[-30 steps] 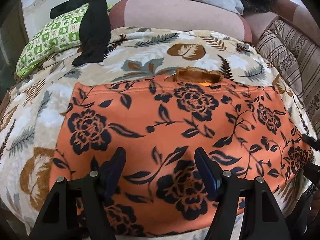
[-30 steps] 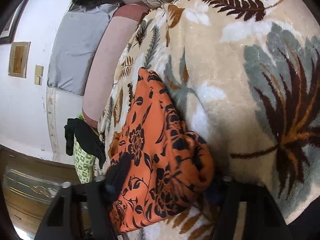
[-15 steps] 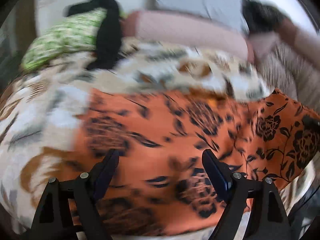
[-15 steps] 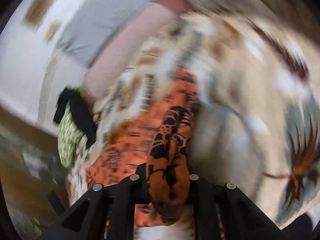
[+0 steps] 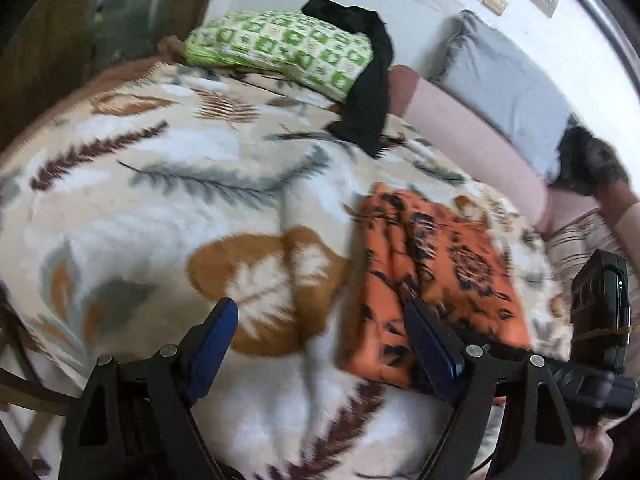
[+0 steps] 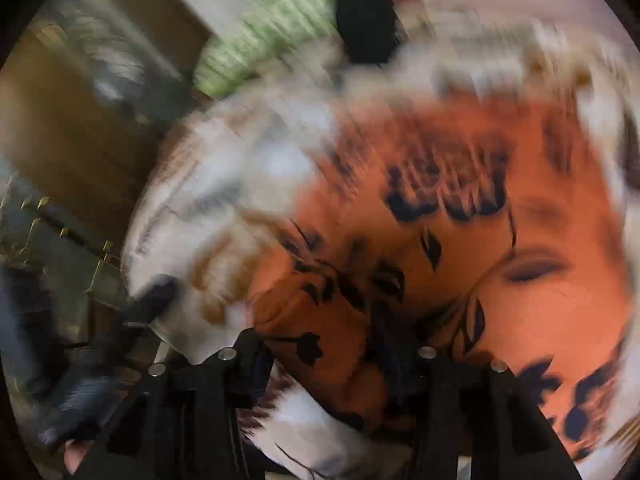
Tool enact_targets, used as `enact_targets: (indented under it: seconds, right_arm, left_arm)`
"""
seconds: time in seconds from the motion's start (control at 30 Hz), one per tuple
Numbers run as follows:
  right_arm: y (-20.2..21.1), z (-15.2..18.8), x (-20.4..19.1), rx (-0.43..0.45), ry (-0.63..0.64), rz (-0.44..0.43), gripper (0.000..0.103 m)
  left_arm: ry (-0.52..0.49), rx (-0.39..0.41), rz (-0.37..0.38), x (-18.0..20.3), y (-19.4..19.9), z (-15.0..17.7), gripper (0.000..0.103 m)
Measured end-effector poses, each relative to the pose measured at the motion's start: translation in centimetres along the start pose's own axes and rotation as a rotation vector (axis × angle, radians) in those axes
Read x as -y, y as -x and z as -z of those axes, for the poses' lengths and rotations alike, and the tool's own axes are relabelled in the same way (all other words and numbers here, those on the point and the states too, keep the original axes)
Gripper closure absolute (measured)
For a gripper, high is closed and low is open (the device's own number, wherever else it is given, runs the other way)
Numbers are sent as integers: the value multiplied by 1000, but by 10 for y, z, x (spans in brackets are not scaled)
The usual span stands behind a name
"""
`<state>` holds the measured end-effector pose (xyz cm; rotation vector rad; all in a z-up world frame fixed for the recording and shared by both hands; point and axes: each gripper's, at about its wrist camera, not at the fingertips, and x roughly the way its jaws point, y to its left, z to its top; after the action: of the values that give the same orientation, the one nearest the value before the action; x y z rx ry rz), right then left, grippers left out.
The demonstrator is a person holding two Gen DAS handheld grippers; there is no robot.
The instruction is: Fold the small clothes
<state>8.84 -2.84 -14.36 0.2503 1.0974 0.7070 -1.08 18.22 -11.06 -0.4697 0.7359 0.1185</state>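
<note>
On the leaf-print blanket (image 5: 168,184), just past the left gripper (image 5: 320,344), lay an orange garment w/ black flowers (image 5: 436,276), folded to a narrow oblong. Left jaws stood wide apart, nothing between them; right-hand finger overlapped the cloth's near edge, contact unclear. Right gripper (image 6: 328,364) was opening, bunched orange cloth between the jaws; heavy blur, so pad contact couldn't be told. Farther back: green checked pillow (image 5: 280,50) w/ black garment (image 5: 368,80) draped over it.

cloth: the orange flowered cloth (image 5: 436,280) lies folded on the leafy blanket (image 5: 160,200)
left gripper (image 5: 324,344): wide open, nothing between its jaws
pillow: green checked pillow (image 5: 280,52) at the blanket's far edge
</note>
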Motion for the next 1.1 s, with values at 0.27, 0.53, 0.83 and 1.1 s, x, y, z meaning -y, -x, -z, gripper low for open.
enact_targets:
  seconds: [0.27, 0.53, 0.83, 1.1]
  right_arm:
    - [79, -3, 38, 204, -150, -36, 23]
    - [86, 8, 75, 199, -249, -79, 23]
    - [81, 7, 82, 172, -246, -125, 23]
    - [84, -23, 53, 108, -130, -7, 22]
  left_arm:
    - [-37, -106, 204, 50, -15, 14, 17]
    - [-55, -209, 252, 74, -41, 17, 55]
    - [-136, 1, 221, 81, 10, -20, 89]
    - [-122, -167, 84, 49, -54, 21, 88]
